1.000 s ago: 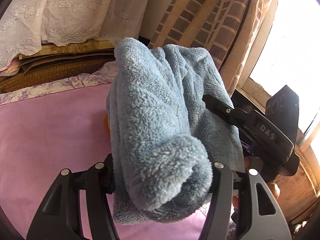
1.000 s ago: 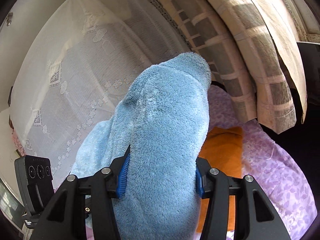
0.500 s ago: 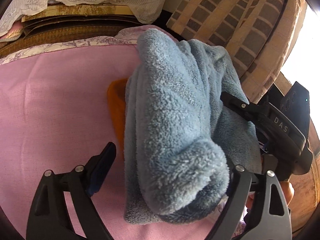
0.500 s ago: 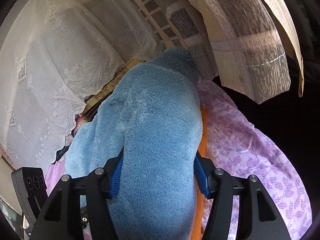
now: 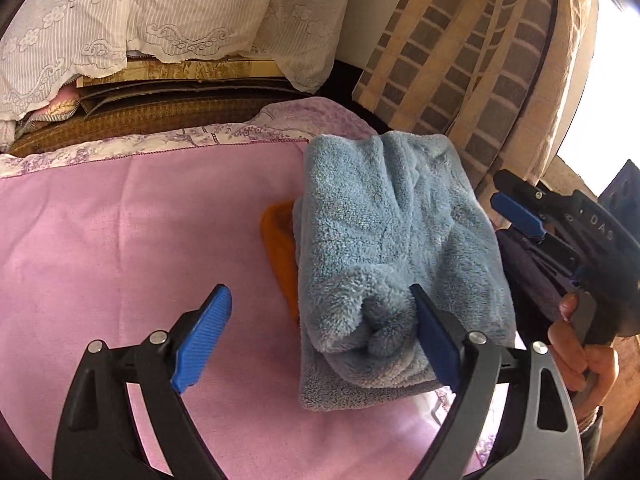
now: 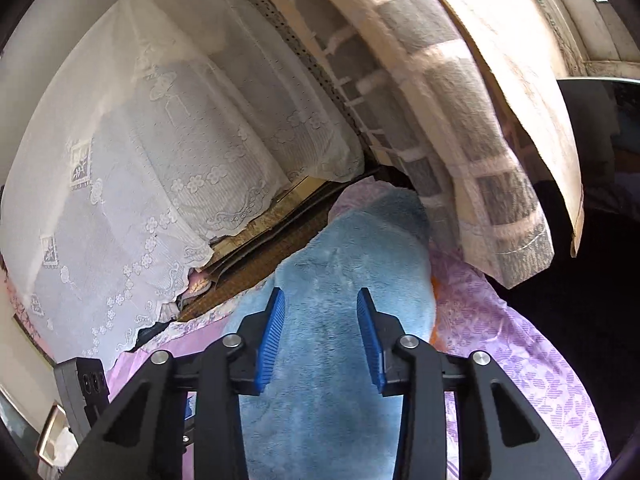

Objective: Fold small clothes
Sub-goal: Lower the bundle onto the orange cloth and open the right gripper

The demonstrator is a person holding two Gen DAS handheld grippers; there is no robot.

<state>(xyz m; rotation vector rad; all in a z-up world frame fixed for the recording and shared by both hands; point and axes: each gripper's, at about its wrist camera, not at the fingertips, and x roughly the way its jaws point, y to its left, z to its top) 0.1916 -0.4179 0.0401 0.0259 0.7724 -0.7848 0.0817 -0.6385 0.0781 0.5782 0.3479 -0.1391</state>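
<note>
A folded fluffy blue garment (image 5: pixel 388 248) lies on an orange folded cloth (image 5: pixel 280 248) on the pink sheet (image 5: pixel 120 260). My left gripper (image 5: pixel 320 320) is open wide; its right pad touches the garment's near rolled end, its left pad stands apart over the sheet. In the right wrist view the blue garment (image 6: pixel 352 280) lies under my right gripper (image 6: pixel 320 328), which is open, its blue pads just above the fabric and not pinching it. The right gripper also shows in the left wrist view (image 5: pixel 520 216) at the garment's right side, held by a hand.
White lace covers (image 5: pixel 140 20) hang over stacked boards at the back. A checked beige curtain (image 5: pixel 460 60) hangs close to the right of the pile. A lilac patterned sheet (image 6: pixel 520 360) lies to the right. An orange edge (image 6: pixel 434 332) peeks beside the garment.
The blue garment was carried in both grippers, lowered onto the orange cloth, and let go. Both grippers have opened; the left one has drawn back and spread wide.
</note>
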